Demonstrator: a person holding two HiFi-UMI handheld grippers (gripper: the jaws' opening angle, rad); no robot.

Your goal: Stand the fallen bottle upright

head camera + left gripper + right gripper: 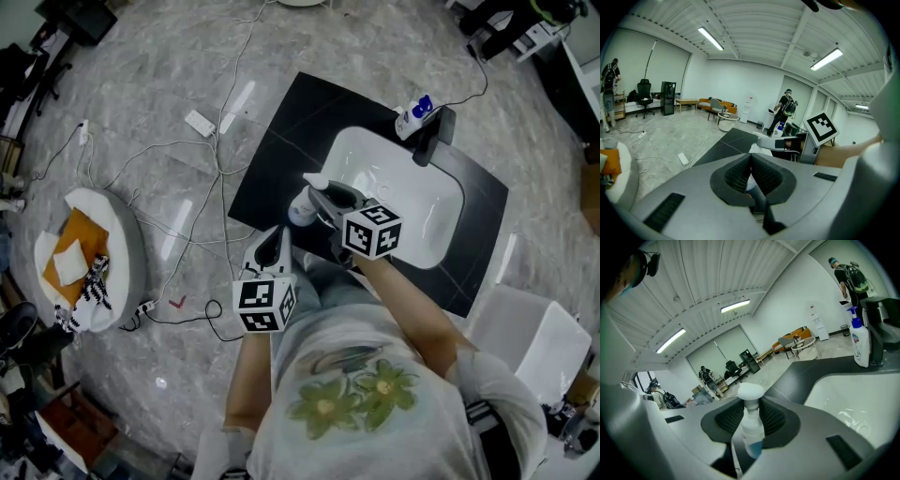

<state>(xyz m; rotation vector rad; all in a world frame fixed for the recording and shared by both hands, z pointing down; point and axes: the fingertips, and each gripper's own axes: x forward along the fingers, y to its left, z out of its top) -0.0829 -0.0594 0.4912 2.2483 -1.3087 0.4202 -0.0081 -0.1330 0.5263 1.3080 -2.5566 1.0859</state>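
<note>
A small clear bottle (303, 208) with a white cap and blue liquid at its base sits between the jaws of my right gripper (317, 201), which is shut on it. In the right gripper view the bottle (751, 427) stands cap up with a slight lean, pinched between the ribbed pads of the right gripper (750, 414). It hangs over the front left of the black counter (281, 141), beside the white sink (427, 220). My left gripper (275, 242) hovers just in front of the counter with its pads together and nothing held. The left gripper (750, 161) looks toward the right gripper (785, 144).
A soap bottle with a blue pump (413, 116) (860, 341) stands by the black faucet (433, 139) at the sink's far end. Cables and a power strip (200, 122) lie on the floor at left, near a round white basket (127, 258). A white box (525, 337) stands at right.
</note>
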